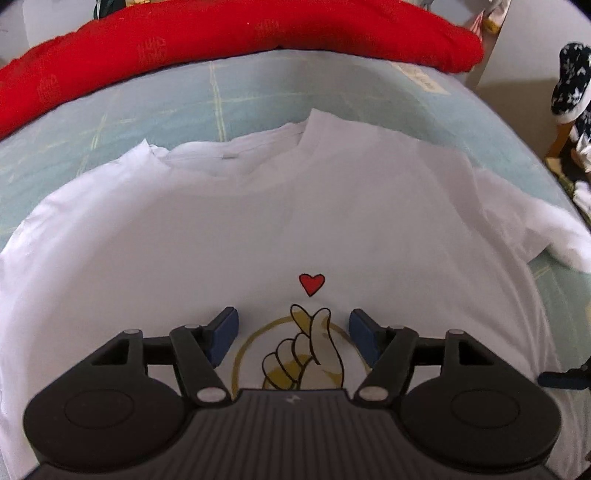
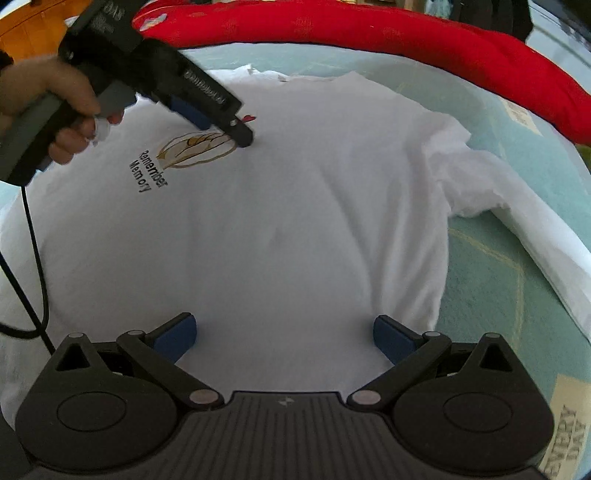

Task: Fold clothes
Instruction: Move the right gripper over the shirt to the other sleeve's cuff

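One white T-shirt [image 2: 280,206] lies spread face-up on the bed [image 2: 491,280], collar toward the red quilt [image 2: 406,33] along the far edge, its long right sleeve [image 2: 517,221] trailing loose over the blue-green sheet. Much of the body looks flat, with shallow wrinkles down the middle and bunching near the collar. Such a spread would fit a shirt being smoothed ahead of folding or one opened out again, so the sound course, as I judge it, is to keep the cloth flat: press the ripples outward from the centre, square the shoulders, and draw the loose sleeve straight, since thin jersey creases wherever it is pinched.

Both claws are empty. The left claw [image 1: 293,332] hovers low over the chest print [image 1: 306,354], jaws moderately apart on either side of the drawn hand beneath the small red heart [image 1: 312,283]; in the right wrist view the person's left hand [image 2: 55,110] grips its handle and tilts it steeply downward, a cable [image 2: 35,258] hanging from it. The right claw [image 2: 284,336] stands wide apart above the lower body of the shirt, near its right side seam, pointing up toward the collar.
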The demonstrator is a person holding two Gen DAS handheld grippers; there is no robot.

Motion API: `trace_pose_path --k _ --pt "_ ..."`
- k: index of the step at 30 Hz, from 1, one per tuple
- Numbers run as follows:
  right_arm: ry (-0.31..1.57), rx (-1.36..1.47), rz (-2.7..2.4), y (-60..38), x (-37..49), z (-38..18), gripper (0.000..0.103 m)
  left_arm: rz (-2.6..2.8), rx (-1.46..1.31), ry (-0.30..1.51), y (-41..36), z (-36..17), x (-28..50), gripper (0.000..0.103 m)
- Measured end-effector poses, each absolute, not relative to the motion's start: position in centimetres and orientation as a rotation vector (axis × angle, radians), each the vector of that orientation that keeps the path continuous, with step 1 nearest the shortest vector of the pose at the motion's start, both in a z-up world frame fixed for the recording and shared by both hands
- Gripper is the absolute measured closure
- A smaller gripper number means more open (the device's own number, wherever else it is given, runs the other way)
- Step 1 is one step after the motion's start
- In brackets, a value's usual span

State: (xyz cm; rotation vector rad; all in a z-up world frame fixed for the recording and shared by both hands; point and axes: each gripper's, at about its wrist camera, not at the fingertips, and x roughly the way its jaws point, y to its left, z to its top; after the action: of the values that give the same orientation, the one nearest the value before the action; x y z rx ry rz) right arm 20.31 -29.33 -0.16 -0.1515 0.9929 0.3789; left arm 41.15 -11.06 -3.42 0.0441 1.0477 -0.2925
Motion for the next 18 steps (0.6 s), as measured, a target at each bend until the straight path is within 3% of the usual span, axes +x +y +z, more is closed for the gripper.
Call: trace_pose_path --k 9,18 --pt "1.030 -0.159 0.276 -29.4 21.2 1.2 0.000 -0.529 -0.056 0.970 -14.8 -0.7 48.5 0.036" --pt "1.007 -0.050 0.181 -29.6 22.8 0.5 0.000 -0.611 0.078 0.934 -20.7 -3.1 54.8 0.036"
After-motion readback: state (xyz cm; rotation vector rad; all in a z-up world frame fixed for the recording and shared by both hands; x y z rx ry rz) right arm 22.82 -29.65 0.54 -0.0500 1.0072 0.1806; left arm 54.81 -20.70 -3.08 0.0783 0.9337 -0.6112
